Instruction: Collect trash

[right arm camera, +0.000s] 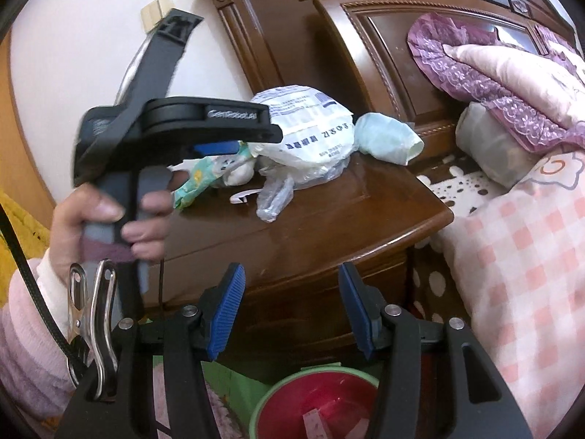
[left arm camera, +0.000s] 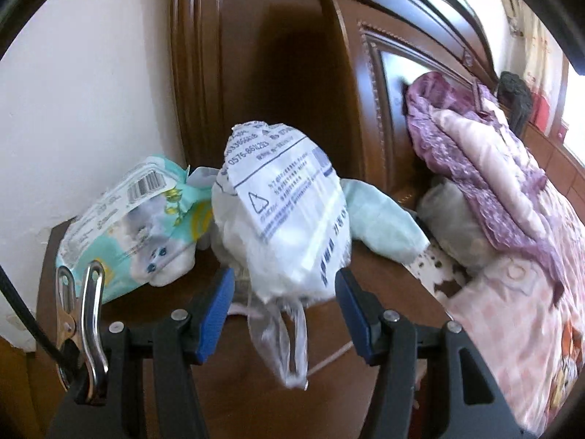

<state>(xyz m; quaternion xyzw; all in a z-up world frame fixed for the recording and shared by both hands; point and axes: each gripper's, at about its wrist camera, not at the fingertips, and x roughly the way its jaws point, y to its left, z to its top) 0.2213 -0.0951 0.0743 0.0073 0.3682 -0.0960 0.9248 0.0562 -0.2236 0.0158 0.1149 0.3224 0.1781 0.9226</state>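
left fingers (left arm camera: 285,311) spread beside white printed bag (left arm camera: 285,219) | right fingers (right arm camera: 292,311) spread, empty | bag print "0576-861"

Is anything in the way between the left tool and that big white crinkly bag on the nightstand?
No, nothing visible blocks it. The left tool is open and the white bag sits right ahead, its clear plastic tail hanging between the blue fingers. The wipes pack lies off to the side, and the light green bundle on the other.
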